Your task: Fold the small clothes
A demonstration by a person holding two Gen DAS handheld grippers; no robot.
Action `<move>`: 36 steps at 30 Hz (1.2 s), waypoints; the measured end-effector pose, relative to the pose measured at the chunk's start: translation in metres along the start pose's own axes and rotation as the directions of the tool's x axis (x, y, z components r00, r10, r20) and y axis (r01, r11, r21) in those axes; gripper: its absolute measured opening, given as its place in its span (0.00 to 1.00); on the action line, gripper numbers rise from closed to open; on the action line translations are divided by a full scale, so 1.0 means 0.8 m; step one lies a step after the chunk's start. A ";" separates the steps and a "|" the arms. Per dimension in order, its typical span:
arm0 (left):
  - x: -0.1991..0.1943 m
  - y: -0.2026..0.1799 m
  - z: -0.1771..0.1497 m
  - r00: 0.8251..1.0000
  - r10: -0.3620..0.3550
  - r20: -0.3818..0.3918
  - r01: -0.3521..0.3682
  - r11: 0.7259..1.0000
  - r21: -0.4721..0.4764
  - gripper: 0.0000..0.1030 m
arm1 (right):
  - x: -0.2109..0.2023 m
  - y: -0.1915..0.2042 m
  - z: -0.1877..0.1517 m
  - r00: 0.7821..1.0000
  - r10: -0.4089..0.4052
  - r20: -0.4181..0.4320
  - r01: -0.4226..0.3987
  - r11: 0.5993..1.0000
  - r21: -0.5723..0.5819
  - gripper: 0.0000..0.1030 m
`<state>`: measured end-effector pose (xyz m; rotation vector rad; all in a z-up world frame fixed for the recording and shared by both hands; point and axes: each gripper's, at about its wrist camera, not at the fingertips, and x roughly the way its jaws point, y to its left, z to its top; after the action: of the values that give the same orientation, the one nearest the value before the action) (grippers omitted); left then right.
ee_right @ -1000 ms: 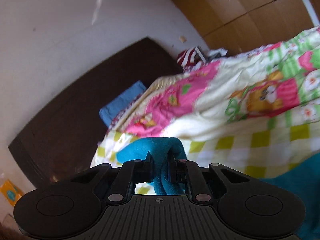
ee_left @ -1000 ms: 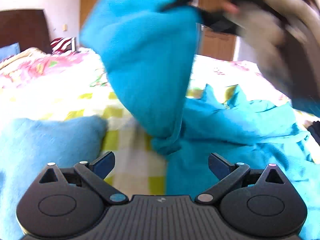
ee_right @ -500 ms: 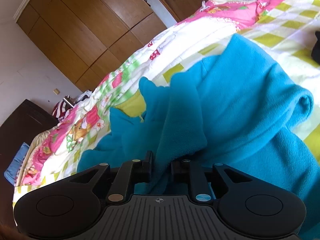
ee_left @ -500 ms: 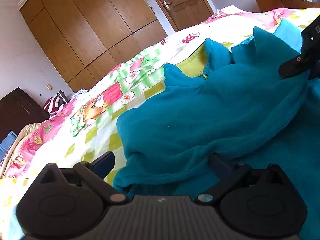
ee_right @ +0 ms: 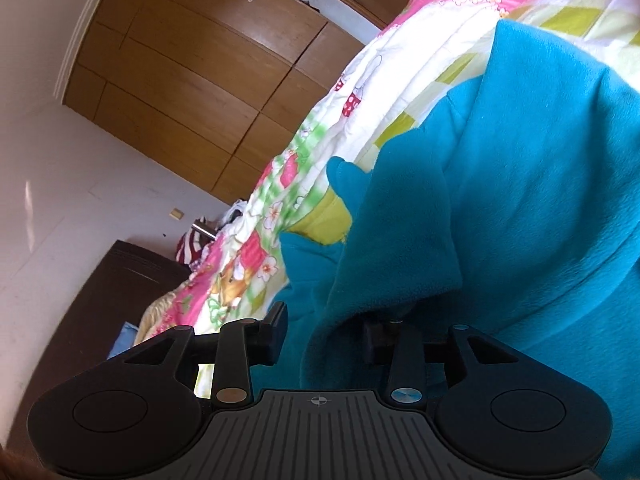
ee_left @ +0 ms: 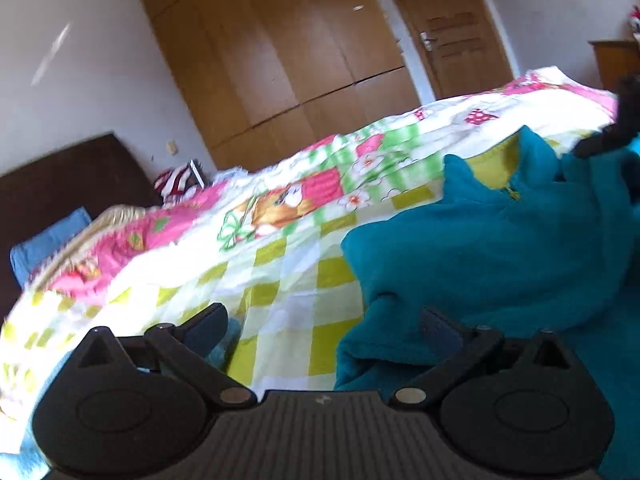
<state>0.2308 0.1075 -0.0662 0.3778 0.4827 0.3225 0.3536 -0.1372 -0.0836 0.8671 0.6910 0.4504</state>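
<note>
Teal fleece garment [ee_left: 500, 248] on bedspread [ee_left: 280, 264]

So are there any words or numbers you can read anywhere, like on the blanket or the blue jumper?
None: no words, numbers or brand names can be read.
The quilt carries only pictures: a cartoon animal, flowers and checks.
The teal fleece top shows no label or print.
The right hand-held gripper body bears only a small crosshair mark, not letters.
The left hand-held gripper body has a tiny emblem, too small to read.
</note>
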 end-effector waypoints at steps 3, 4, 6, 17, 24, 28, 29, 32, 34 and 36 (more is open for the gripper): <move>-0.006 -0.025 -0.004 0.997 -0.065 0.037 0.060 0.991 0.120 1.00 | 0.010 0.005 0.004 1.000 0.004 0.008 -0.004 1.000 0.002 0.37; -0.003 -0.035 -0.004 0.997 -0.069 0.044 0.061 0.986 0.158 1.00 | 0.014 0.009 0.007 1.000 0.000 0.003 0.000 1.000 -0.010 0.31; 0.012 -0.061 -0.003 0.998 -0.036 0.060 0.018 0.962 0.271 1.00 | 0.016 0.023 0.012 1.000 0.012 0.010 -0.012 0.999 -0.034 0.23; 0.053 -0.006 0.014 0.989 0.147 0.029 -0.149 0.981 0.126 0.99 | -0.002 0.087 0.027 0.989 0.125 0.073 -0.110 0.977 -0.183 0.20; 0.017 -0.015 -0.013 0.999 -0.033 0.042 0.027 0.990 0.135 1.00 | -0.006 0.036 -0.009 0.998 -0.054 -0.023 0.049 0.983 -0.174 0.23; 0.020 -0.031 -0.011 0.998 -0.059 0.029 0.055 0.989 0.138 1.00 | -0.008 0.016 -0.007 0.998 -0.069 -0.013 0.067 0.991 -0.115 0.47; 0.020 -0.033 -0.011 0.998 -0.061 0.029 0.057 0.989 0.139 1.00 | -0.007 0.011 -0.004 0.998 -0.067 0.001 0.067 0.995 -0.080 0.49; 0.023 -0.034 -0.011 0.997 -0.068 0.022 0.064 0.988 0.139 1.00 | -0.006 -0.011 0.011 0.997 -0.037 0.062 0.032 0.997 0.071 0.51; 0.026 -0.035 -0.011 0.997 -0.073 0.012 0.070 0.988 0.136 1.00 | -0.010 -0.027 0.019 0.993 -0.027 0.113 0.007 0.985 0.173 0.53; 0.028 -0.034 -0.011 0.997 -0.074 0.005 0.073 0.989 0.130 1.00 | -0.014 -0.043 0.030 0.984 -0.040 0.173 -0.010 0.960 0.279 0.53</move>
<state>0.2509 0.0940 -0.0934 0.4866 0.5085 0.2183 0.3657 -0.1770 -0.0967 1.1529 0.6041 0.2605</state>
